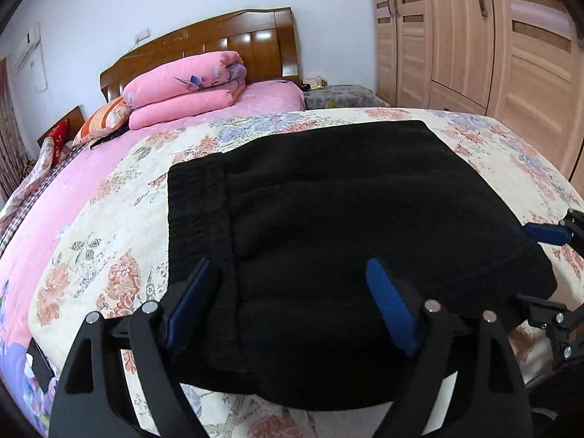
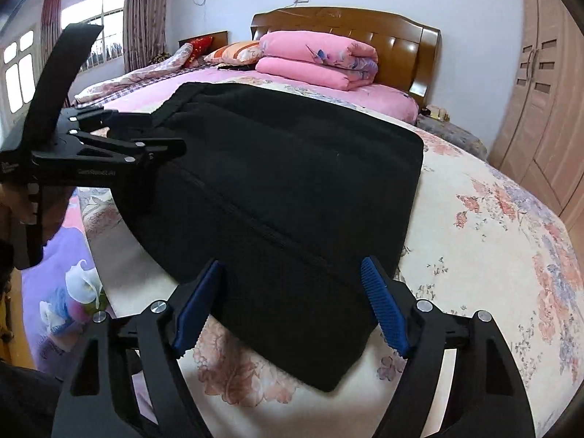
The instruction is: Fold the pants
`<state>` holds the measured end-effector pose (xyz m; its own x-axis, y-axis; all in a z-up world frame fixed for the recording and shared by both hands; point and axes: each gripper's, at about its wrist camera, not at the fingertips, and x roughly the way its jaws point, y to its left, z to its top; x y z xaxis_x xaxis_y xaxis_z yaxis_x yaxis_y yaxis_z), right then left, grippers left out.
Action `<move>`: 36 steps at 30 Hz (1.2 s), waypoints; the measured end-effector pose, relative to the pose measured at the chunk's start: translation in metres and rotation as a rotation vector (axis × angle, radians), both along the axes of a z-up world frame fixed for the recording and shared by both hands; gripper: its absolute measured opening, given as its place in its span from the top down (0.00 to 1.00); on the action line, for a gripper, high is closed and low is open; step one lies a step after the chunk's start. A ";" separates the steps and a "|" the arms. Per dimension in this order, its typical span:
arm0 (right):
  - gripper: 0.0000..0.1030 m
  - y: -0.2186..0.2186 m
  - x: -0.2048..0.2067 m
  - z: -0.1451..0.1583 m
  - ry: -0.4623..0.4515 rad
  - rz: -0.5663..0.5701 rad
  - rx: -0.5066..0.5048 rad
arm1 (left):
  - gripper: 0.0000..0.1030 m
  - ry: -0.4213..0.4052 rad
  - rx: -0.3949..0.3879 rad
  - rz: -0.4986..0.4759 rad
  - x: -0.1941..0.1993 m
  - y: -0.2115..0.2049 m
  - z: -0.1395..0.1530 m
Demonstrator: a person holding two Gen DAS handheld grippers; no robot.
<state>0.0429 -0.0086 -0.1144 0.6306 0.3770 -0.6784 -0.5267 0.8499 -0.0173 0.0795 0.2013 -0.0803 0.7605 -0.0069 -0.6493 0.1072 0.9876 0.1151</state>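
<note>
The black pants (image 1: 328, 200) lie folded into a thick rectangular bundle on the floral bedspread (image 1: 109, 237). My left gripper (image 1: 292, 266) hovers over the bundle's near left part, by the ribbed waistband, its blue pads spread wide with nothing pinched. In the right wrist view the pants (image 2: 292, 164) stretch away from my right gripper (image 2: 292, 262), which stands open astride the near corner, fabric lying between its fingers. Each gripper shows in the other's view: the right gripper (image 1: 523, 263) at the bundle's right edge, the left gripper (image 2: 169, 129) at its left side.
A folded pink quilt (image 1: 182, 87) and pillows sit by the wooden headboard (image 1: 237, 36). A wooden wardrobe (image 1: 474, 36) stands close on the right of the bed. A curtained window (image 2: 22, 69) is at far left. A person's hand (image 2: 11, 200) holds the left gripper.
</note>
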 end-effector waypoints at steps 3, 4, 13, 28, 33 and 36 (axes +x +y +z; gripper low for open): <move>0.19 -0.002 0.005 0.014 0.078 0.078 -0.009 | 0.21 0.013 0.020 0.003 -0.002 -0.003 0.011; 0.19 -0.008 0.009 0.025 0.071 0.101 0.014 | 0.21 0.008 0.011 0.002 -0.005 -0.004 0.019; 0.19 0.007 0.156 0.033 0.247 0.160 0.177 | 0.21 -0.008 -0.012 -0.112 -0.001 -0.048 0.004; 0.18 0.101 0.186 0.037 0.266 0.367 0.067 | 0.17 -0.003 -0.061 -0.134 0.002 -0.038 -0.004; 0.13 0.132 0.229 0.026 0.262 0.240 -0.041 | 0.17 0.013 -0.058 -0.130 0.003 -0.038 -0.003; 0.13 0.133 0.231 0.057 0.236 0.239 0.070 | 0.16 0.017 -0.059 -0.127 0.003 -0.040 -0.003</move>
<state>0.2741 0.1242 -0.0578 0.3472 0.5461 -0.7624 -0.6939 0.6965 0.1829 0.0821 0.1616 -0.0834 0.7396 -0.1409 -0.6581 0.2330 0.9710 0.0540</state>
